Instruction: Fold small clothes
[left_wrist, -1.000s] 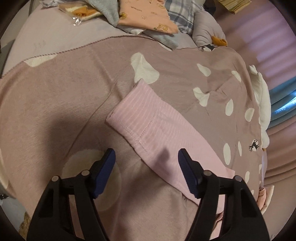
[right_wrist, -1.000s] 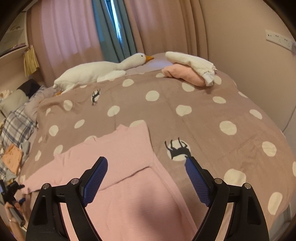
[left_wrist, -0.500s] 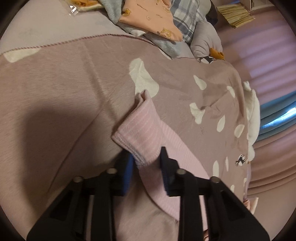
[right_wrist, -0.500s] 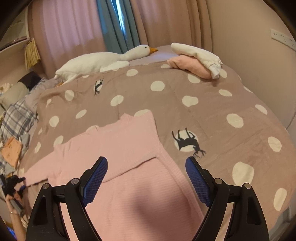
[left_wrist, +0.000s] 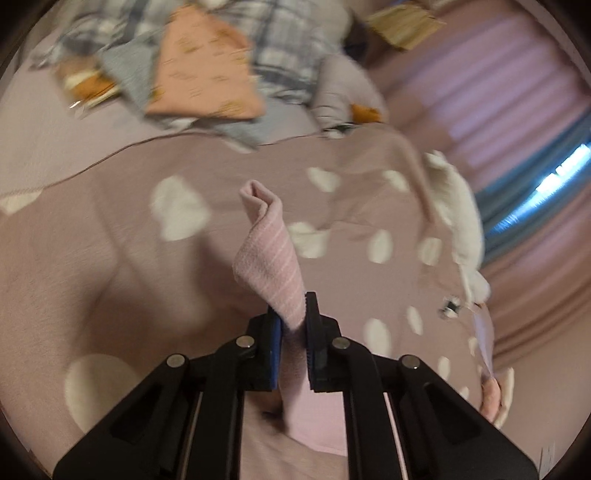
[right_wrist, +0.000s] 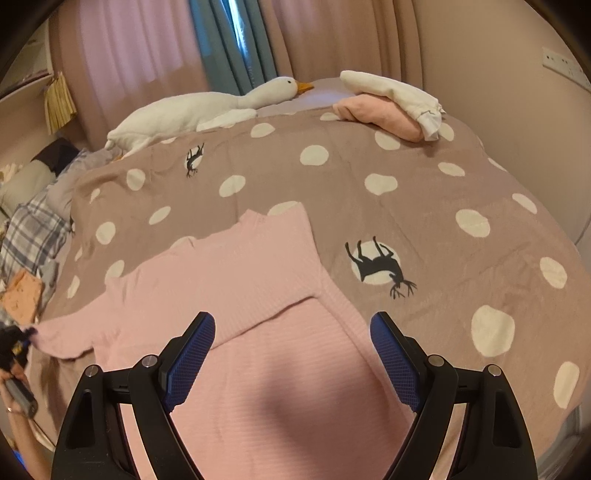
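Bed covered by a taupe spotted blanket (right_wrist: 424, 192), unfolded clothes heaped at its left end (left_wrist: 207, 70). Left tool (left_wrist: 293, 332): jaws have just been closing and now pinch the cuff of the pink top's sleeve (left_wrist: 271, 254), raised off the blanket. Pink top (right_wrist: 258, 332) lies spread mid-bed, 1 sleeve already folded across. Right tool (right_wrist: 291, 354): wide, empty, above it. Judged early stage; second sleeve and body folds remain. No legible writing.
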